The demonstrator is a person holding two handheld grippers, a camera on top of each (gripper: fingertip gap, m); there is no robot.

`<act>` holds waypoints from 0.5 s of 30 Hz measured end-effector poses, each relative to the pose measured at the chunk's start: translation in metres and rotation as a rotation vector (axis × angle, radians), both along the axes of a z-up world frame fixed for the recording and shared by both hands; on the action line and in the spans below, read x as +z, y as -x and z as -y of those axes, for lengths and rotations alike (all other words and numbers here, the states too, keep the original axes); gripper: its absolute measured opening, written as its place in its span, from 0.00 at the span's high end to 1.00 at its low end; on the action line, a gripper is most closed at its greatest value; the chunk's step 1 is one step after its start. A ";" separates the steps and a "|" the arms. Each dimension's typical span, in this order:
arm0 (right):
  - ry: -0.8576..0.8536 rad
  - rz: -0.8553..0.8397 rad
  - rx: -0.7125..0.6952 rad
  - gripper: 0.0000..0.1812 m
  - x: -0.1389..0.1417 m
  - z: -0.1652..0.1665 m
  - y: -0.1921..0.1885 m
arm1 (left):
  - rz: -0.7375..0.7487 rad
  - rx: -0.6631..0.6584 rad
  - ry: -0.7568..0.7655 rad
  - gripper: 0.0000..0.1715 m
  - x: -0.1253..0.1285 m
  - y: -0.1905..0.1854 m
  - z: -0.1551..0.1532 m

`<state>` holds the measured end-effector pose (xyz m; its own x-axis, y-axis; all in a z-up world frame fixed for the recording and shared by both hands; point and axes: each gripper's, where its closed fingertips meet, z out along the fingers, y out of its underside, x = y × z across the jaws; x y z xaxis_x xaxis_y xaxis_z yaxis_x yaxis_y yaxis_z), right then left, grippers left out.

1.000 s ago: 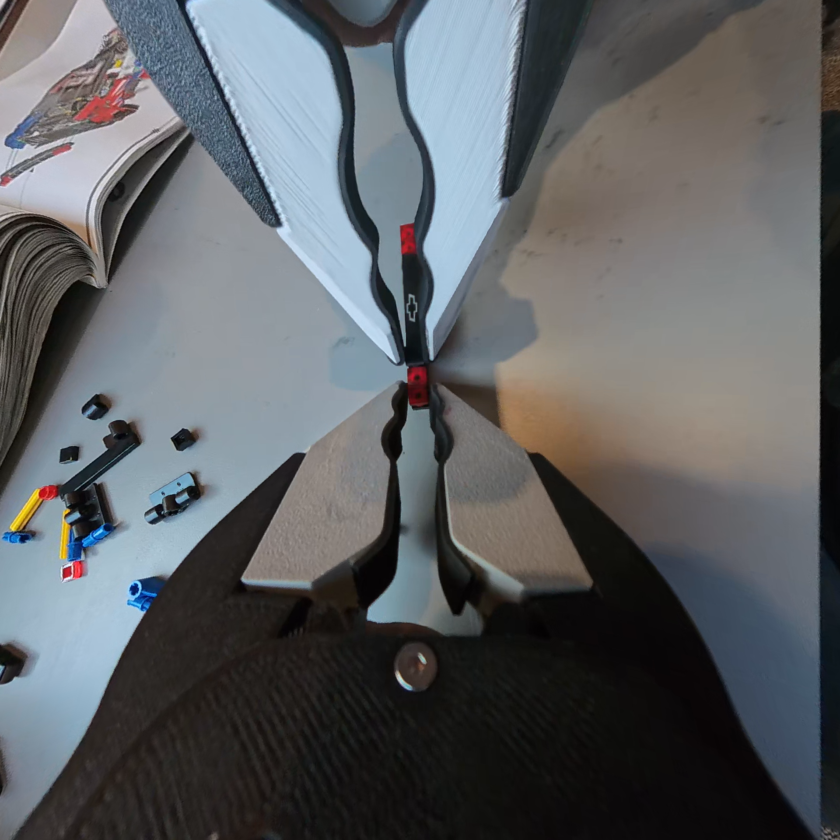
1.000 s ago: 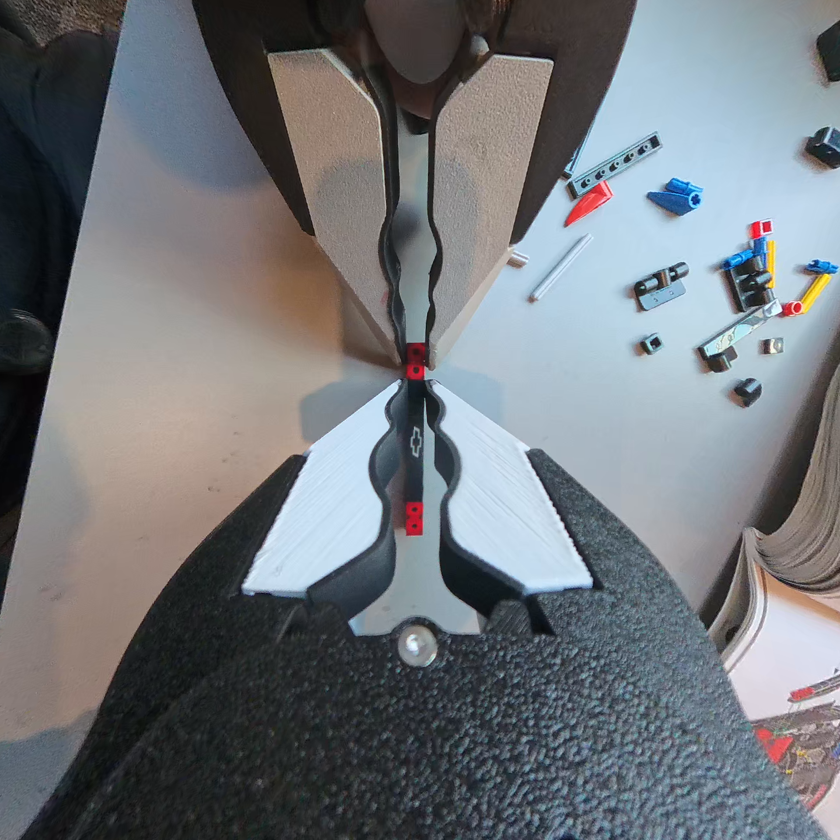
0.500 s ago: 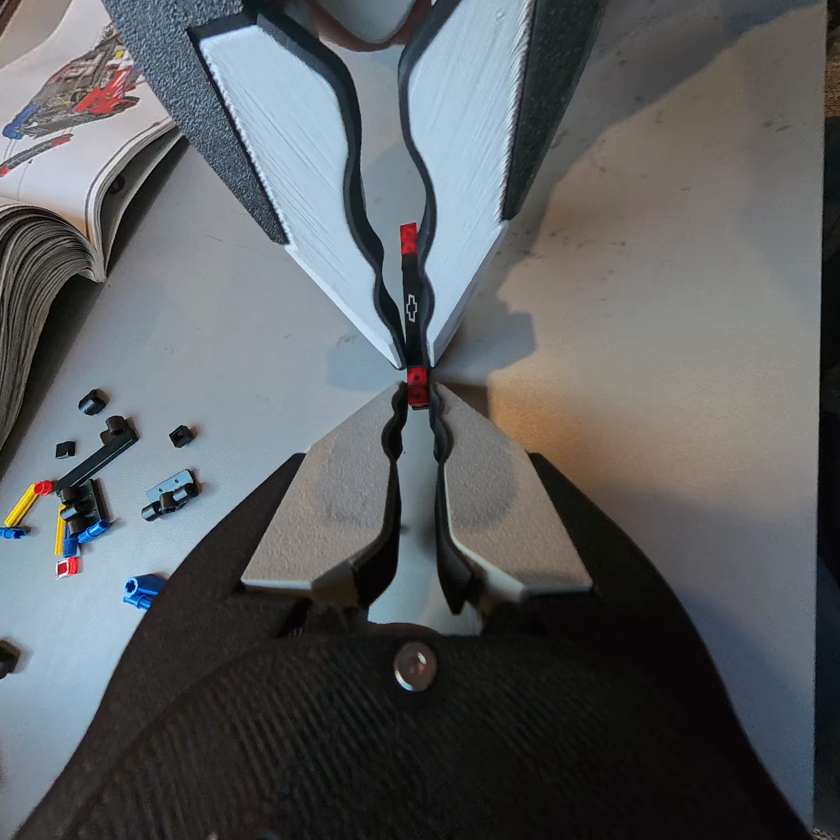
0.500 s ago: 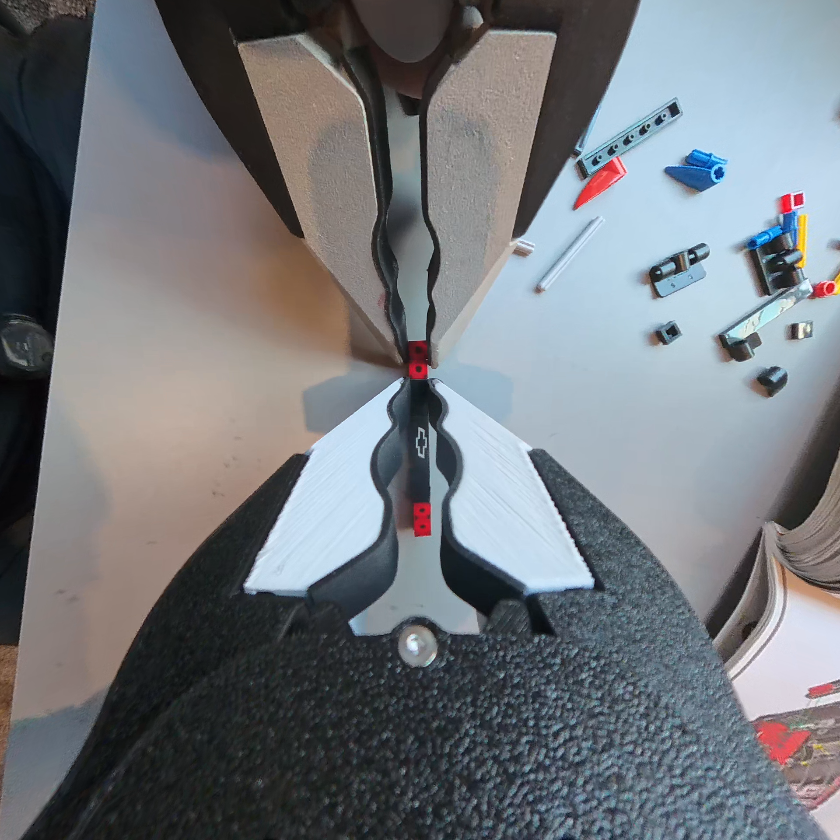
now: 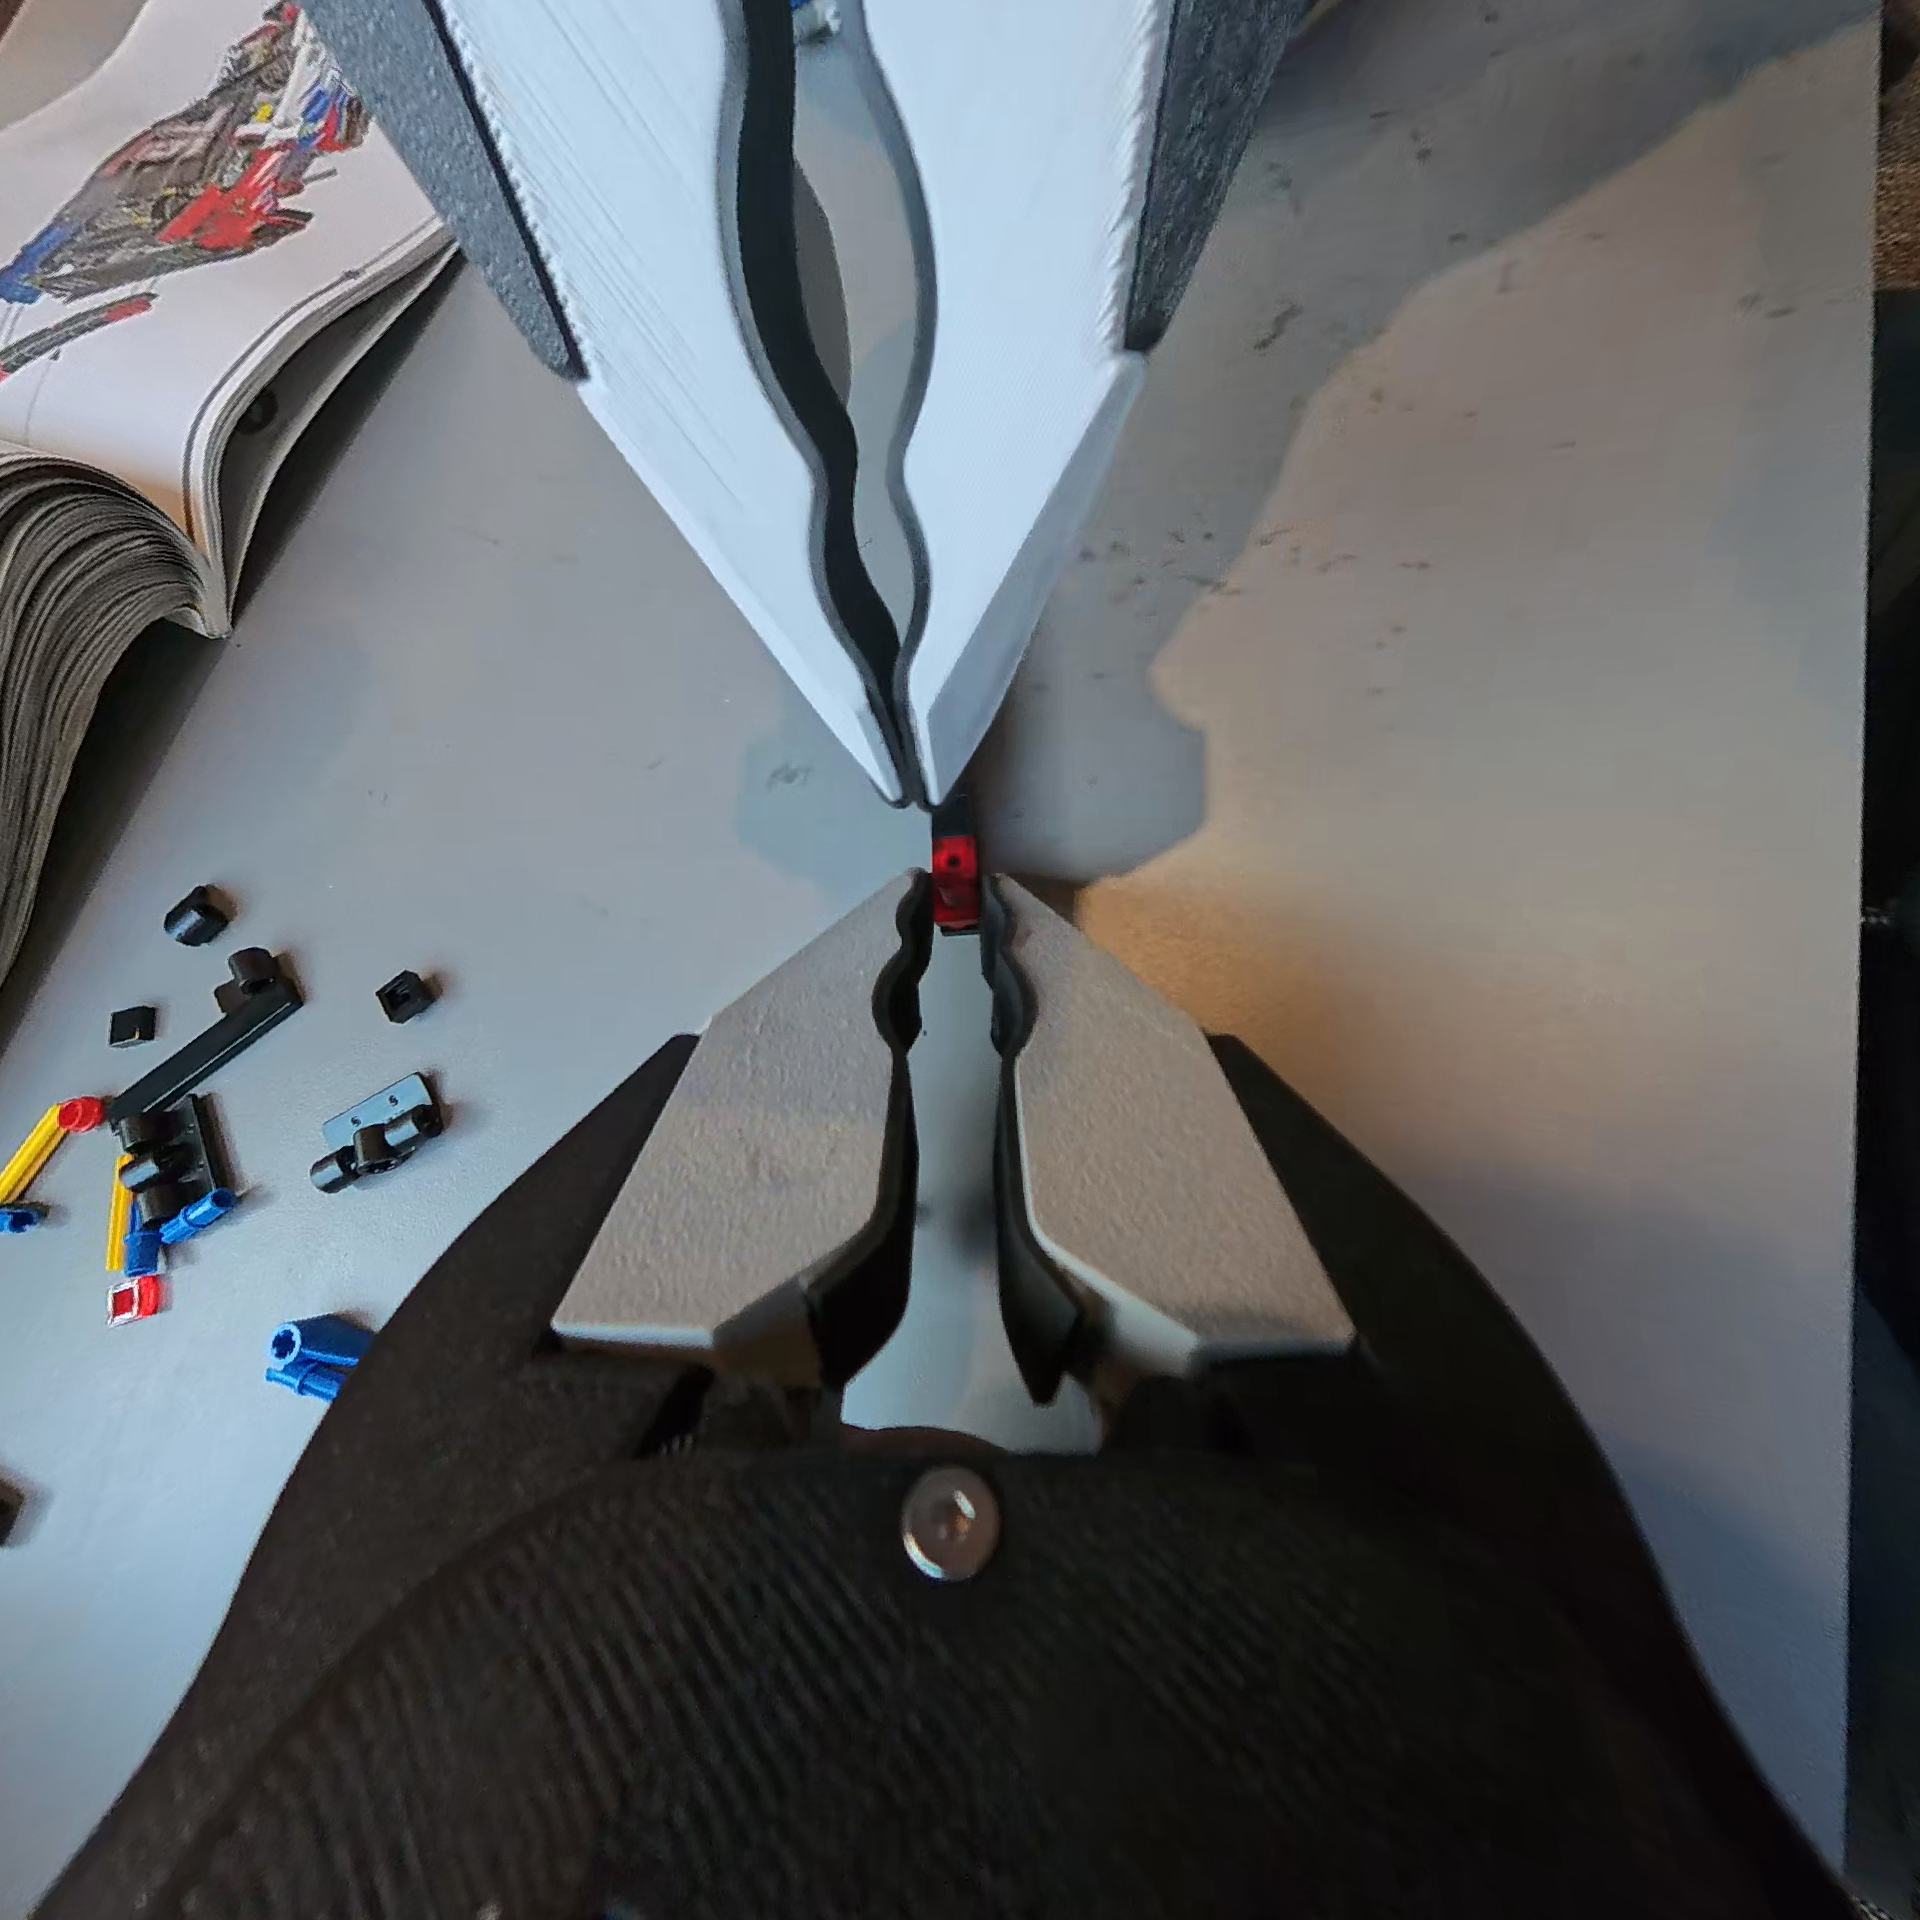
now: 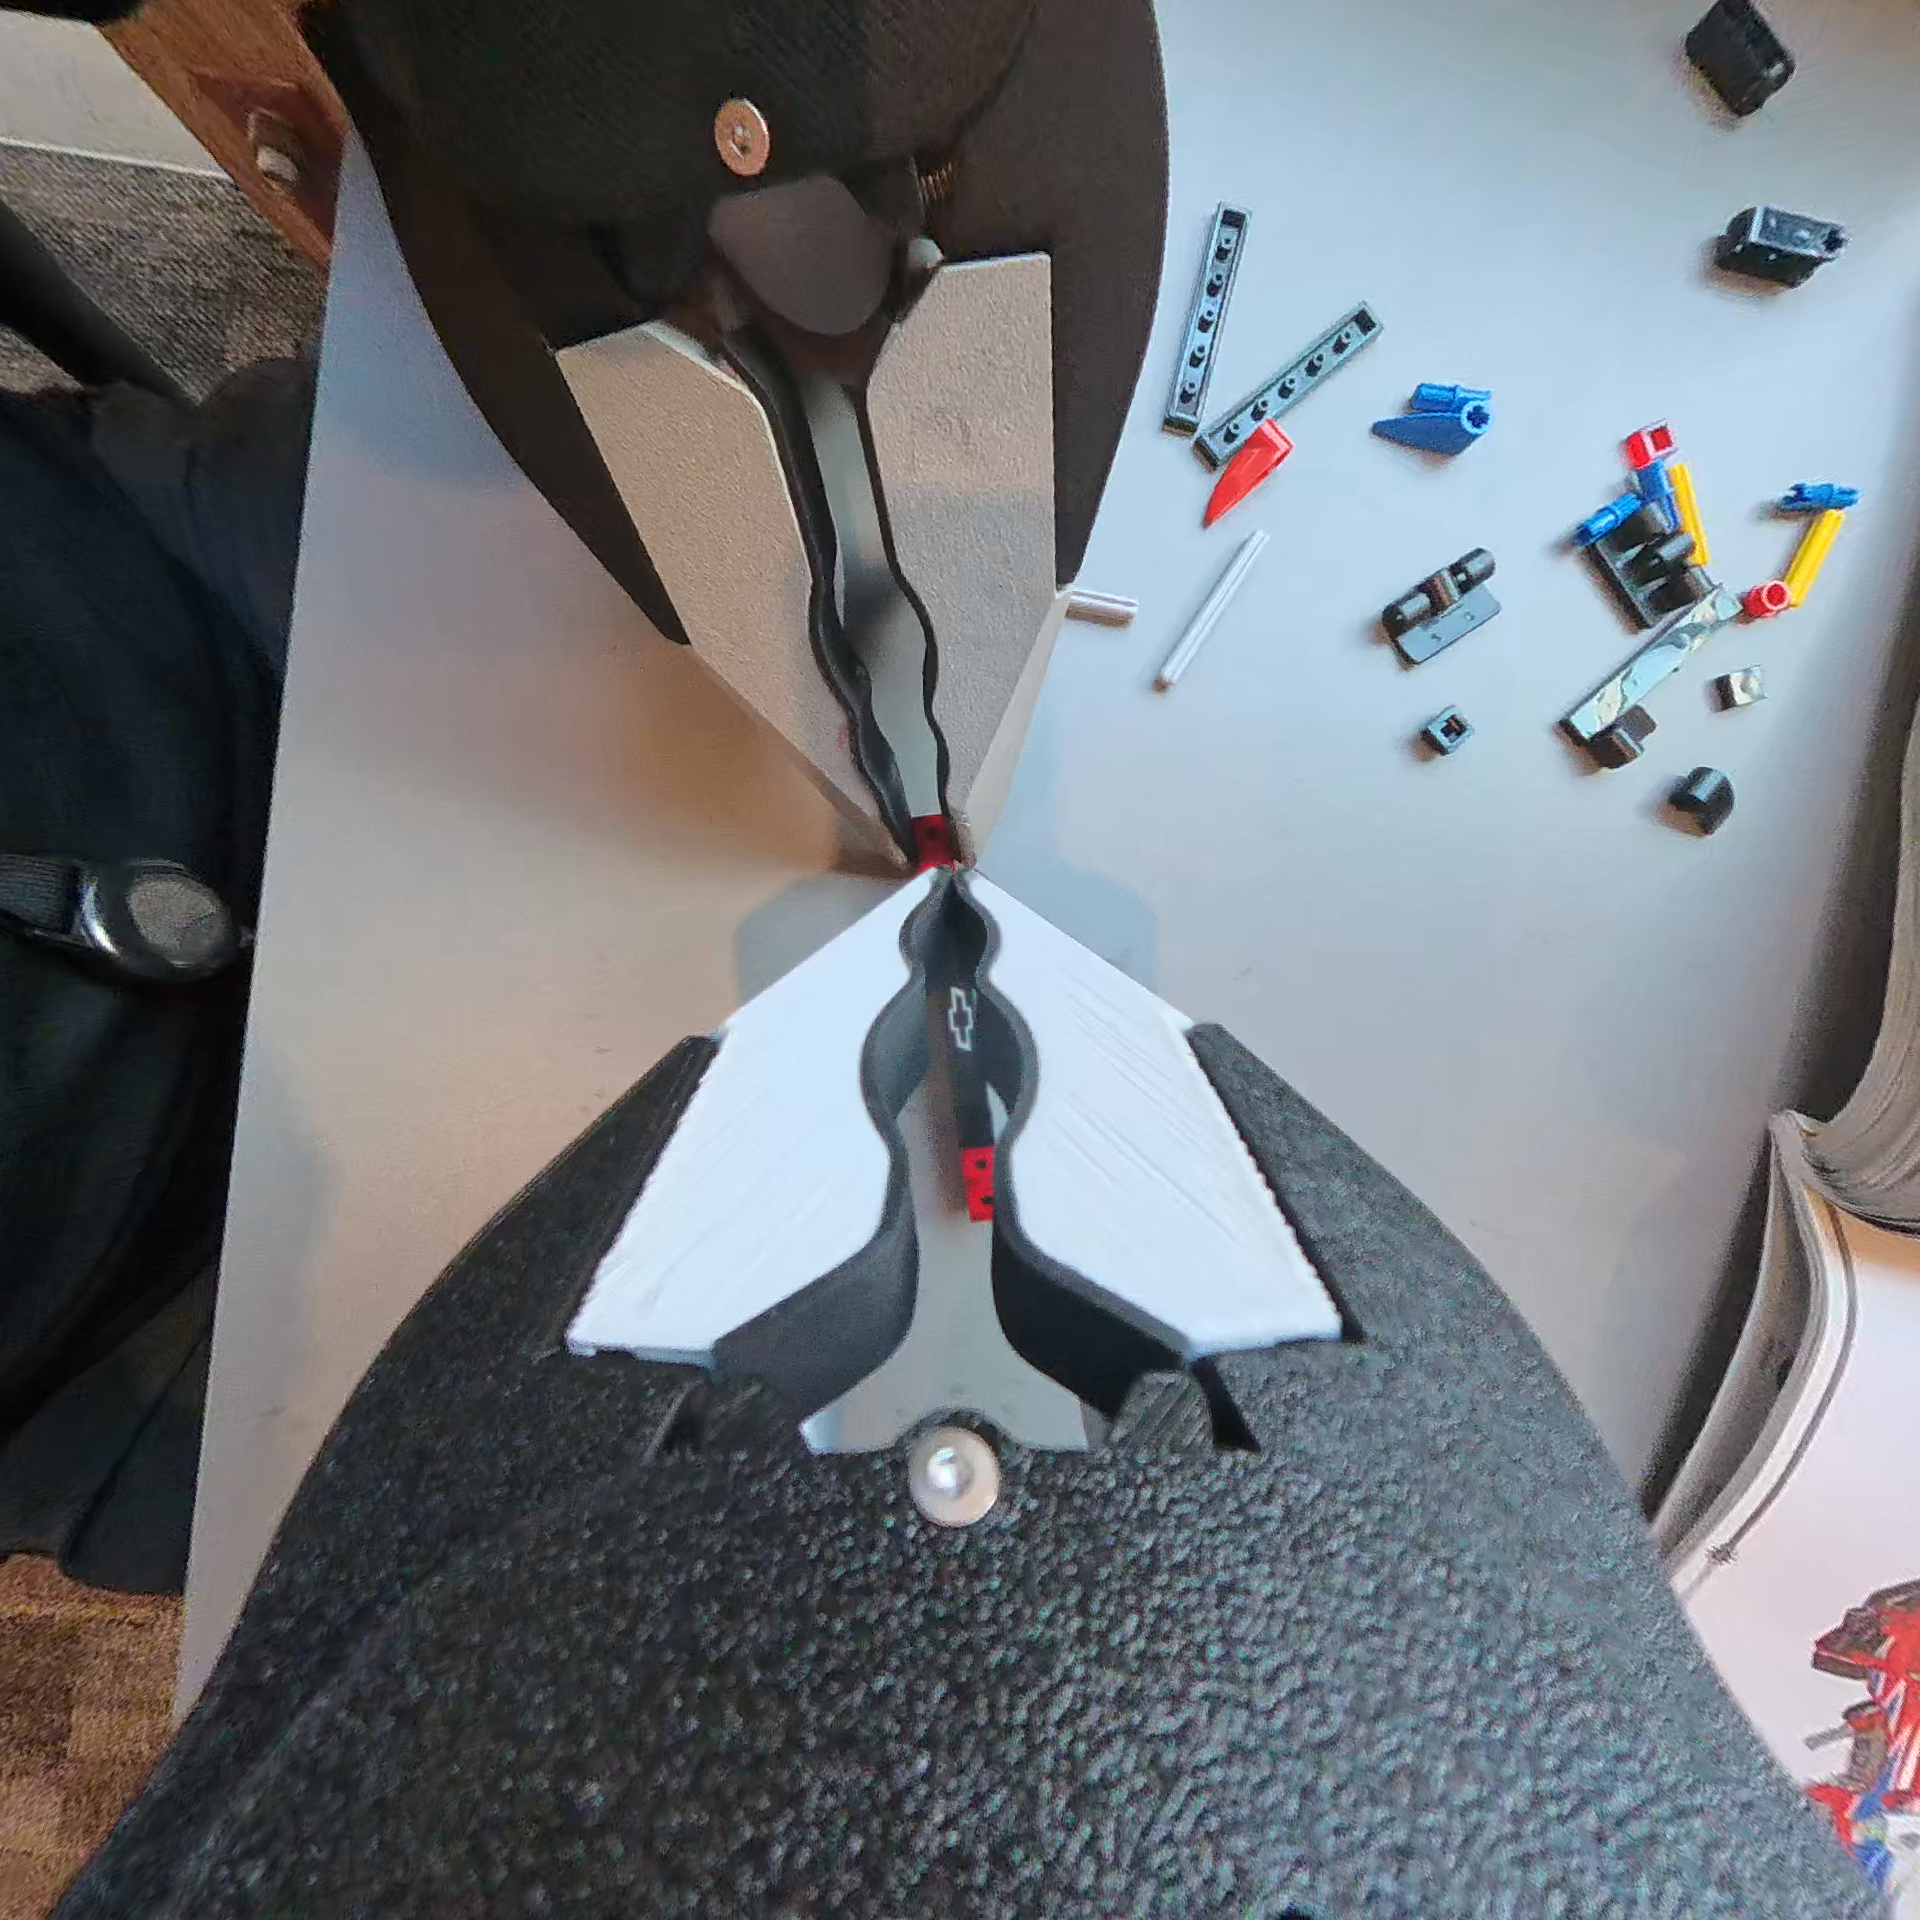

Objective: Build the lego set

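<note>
We see the left gripper, grey fingers on a black ribbed body, with jaws narrowed onto a small red lego brick pinched at its very tips, above the pale grey tabletop. Tip to tip with it is the right gripper, white fingers on a black pebbled body, jaws nearly closed around a thin black lego bar with a white outline emblem and a red end piece; that bar runs back between the white fingers toward the gripper body, its forward end at the tips and meeting the red brick. In the left wrist view the bar is mostly hidden, only a dark stub shows beside the red brick. Past the grippers, loose lego parts lie apart on the table: 2 dark grey studded lego plates, a red curved wedge piece, a blue cone-shaped connector, a light grey axle rod, a black hinge-like piece and a cluster of yellow, blue, red and black pins and beams. Farthest out, an open instruction booklet with a colourful model picture lies at the table edge.
</note>
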<state>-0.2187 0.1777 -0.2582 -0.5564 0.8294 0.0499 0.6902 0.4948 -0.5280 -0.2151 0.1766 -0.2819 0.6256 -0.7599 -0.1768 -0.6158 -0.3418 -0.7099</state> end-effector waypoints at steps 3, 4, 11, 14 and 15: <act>-0.033 0.039 0.016 1.00 -0.014 0.001 -0.002 | -0.002 0.000 -0.003 0.97 0.000 0.000 0.000; -0.041 0.033 0.020 1.00 -0.016 0.001 -0.002 | -0.003 0.000 -0.003 0.97 0.000 0.000 0.000; -0.067 -0.051 -0.018 1.00 -0.017 0.001 -0.002 | 0.000 0.000 0.001 0.96 0.000 0.000 0.000; -0.075 -0.086 -0.091 1.00 -0.016 0.001 -0.002 | 0.002 -0.001 0.002 0.97 0.000 -0.001 0.000; -0.058 -0.104 -0.114 1.00 -0.014 0.002 -0.002 | 0.000 -0.003 -0.001 0.97 0.000 -0.001 0.000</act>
